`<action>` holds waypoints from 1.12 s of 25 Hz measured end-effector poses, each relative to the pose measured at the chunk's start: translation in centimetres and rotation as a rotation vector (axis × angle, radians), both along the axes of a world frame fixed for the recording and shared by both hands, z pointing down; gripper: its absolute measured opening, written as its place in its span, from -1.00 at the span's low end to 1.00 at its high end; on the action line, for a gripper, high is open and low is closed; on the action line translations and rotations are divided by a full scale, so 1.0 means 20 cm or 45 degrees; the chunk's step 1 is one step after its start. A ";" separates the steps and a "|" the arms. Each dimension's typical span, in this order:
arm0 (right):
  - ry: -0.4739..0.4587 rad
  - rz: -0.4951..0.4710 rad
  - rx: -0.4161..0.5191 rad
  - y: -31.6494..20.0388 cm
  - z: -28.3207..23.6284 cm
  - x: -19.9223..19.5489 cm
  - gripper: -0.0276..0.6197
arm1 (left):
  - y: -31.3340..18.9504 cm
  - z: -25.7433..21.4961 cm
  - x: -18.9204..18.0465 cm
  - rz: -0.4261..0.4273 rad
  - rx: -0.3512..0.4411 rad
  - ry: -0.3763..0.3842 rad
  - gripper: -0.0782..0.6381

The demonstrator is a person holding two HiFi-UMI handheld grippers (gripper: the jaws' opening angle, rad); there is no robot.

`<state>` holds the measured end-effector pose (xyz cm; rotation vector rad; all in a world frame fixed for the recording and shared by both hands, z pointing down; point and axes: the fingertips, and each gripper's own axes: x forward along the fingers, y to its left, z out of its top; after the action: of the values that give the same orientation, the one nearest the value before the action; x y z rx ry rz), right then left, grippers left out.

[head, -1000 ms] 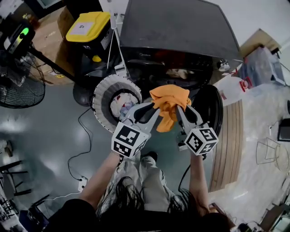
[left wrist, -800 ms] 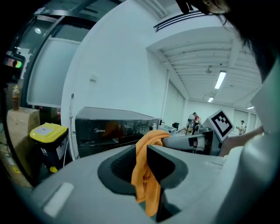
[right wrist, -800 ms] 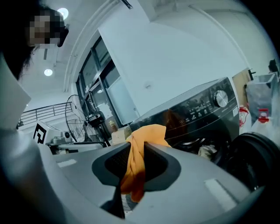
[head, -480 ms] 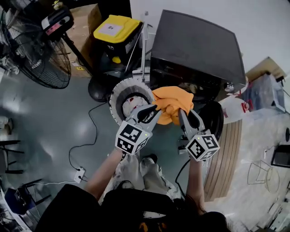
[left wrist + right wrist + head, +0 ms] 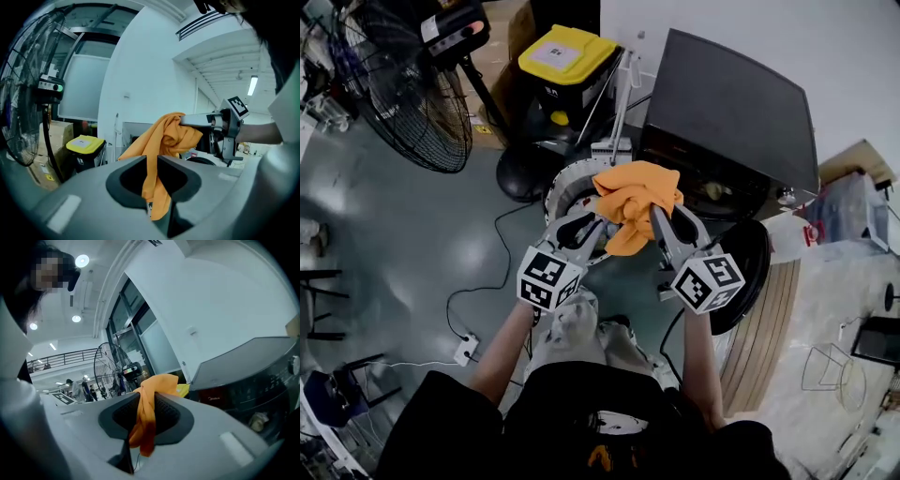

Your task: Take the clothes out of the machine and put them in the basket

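Note:
An orange cloth [image 5: 635, 195] hangs bunched in the air between both grippers, in front of the dark washing machine [image 5: 733, 108]. My left gripper [image 5: 592, 225] is shut on its left part, and a strip of the cloth [image 5: 151, 185] hangs down through the jaws. On the other side my right gripper [image 5: 660, 217] is shut on the cloth [image 5: 144, 425] too. The white round basket [image 5: 563, 181] stands on the floor left of the machine, largely hidden behind the cloth and the left gripper. The machine's round door [image 5: 748, 272] stands open at the right.
A big floor fan [image 5: 408, 98] stands at the far left. A bin with a yellow lid [image 5: 565, 56] sits behind the basket. Cables and a power strip [image 5: 465, 349] lie on the floor to the left. A wooden board [image 5: 769, 319] lies at the right.
Both grippers have risen and moved left with the orange cloth, away from the machine's opening. The cloth now hangs over the basket and covers more of it.

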<state>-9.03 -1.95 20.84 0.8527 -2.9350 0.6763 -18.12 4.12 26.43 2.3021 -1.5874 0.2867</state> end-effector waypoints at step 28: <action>0.669 -0.290 -0.190 -0.21 1.13 -0.97 -0.60 | -0.14 0.31 -0.78 -0.053 -0.182 0.025 -0.58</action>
<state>-28.40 -6.08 43.52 0.5621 -2.4247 0.5446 -33.73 1.24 32.68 2.1553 -1.5507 0.3542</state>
